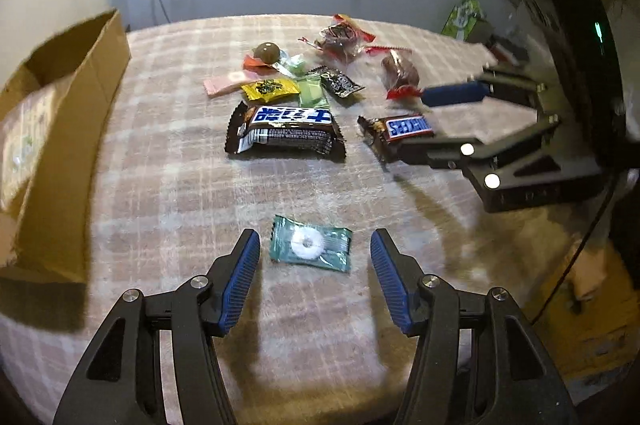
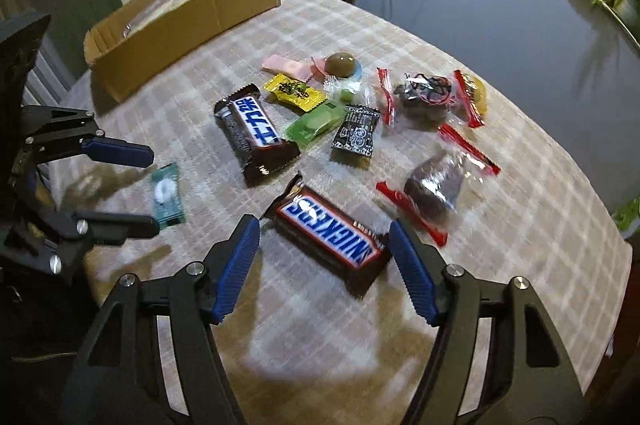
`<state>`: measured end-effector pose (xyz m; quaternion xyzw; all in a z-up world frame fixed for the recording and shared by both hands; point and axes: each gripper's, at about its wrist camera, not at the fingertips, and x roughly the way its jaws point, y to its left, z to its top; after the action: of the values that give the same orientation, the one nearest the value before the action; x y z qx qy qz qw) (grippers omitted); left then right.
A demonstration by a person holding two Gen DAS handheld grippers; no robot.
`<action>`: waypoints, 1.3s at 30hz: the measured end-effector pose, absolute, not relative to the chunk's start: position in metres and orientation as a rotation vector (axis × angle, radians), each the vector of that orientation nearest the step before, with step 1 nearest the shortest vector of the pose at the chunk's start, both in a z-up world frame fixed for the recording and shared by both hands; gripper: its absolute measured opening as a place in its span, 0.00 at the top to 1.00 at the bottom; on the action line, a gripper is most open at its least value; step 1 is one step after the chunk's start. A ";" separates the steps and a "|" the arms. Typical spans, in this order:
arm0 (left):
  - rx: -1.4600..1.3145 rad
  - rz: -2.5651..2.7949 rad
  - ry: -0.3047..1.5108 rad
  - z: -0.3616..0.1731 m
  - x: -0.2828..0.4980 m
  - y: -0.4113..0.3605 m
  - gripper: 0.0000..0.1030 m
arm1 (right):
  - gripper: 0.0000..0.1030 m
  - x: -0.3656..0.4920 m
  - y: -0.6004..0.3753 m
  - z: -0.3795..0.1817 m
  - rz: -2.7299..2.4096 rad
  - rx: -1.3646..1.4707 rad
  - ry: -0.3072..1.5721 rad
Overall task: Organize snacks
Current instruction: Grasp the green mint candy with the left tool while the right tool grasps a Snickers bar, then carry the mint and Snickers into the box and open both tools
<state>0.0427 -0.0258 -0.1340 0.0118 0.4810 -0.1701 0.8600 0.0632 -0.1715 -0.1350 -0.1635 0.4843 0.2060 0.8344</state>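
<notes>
Early stage of snack sorting. Left gripper [image 1: 314,251] spread wide, empty, straddling a teal mint candy [image 1: 310,244] on the checked tablecloth [image 1: 160,193]; right gripper [image 2: 324,237] likewise spread and empty, flanking an English-label Snickers bar [image 2: 332,231]. Cardboard box [image 2: 180,21] at the table's far-left edge, apparently holding one pale packet already, contents otherwise unclear. Still loose on the cloth: a second Snickers bar with Chinese lettering [image 2: 254,133], yellow, green, pink and black small sweets, a chocolate ball [image 2: 340,63], red-ended clear packets. By this evidence, nearly all sorting outstanding.
</notes>
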 end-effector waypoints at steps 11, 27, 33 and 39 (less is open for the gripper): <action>0.234 -0.333 0.950 -0.152 0.035 -0.046 0.55 | 0.42 0.079 -0.171 -0.154 0.472 -0.349 1.078; 0.153 -0.360 0.943 -0.149 0.032 -0.037 0.68 | 0.71 0.079 -0.166 -0.152 0.448 -0.320 1.108; 0.135 -0.378 0.914 -0.140 0.027 -0.038 0.68 | 0.71 0.076 -0.171 -0.151 0.420 -0.289 1.095; 0.127 -0.386 0.879 -0.125 0.027 -0.038 0.68 | 0.71 0.071 -0.175 -0.142 0.397 -0.259 1.076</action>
<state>0.0272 -0.0377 -0.1251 0.0610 0.4225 -0.1855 0.8851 0.0713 -0.1749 -0.1423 -0.1223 0.5075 0.1874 0.8321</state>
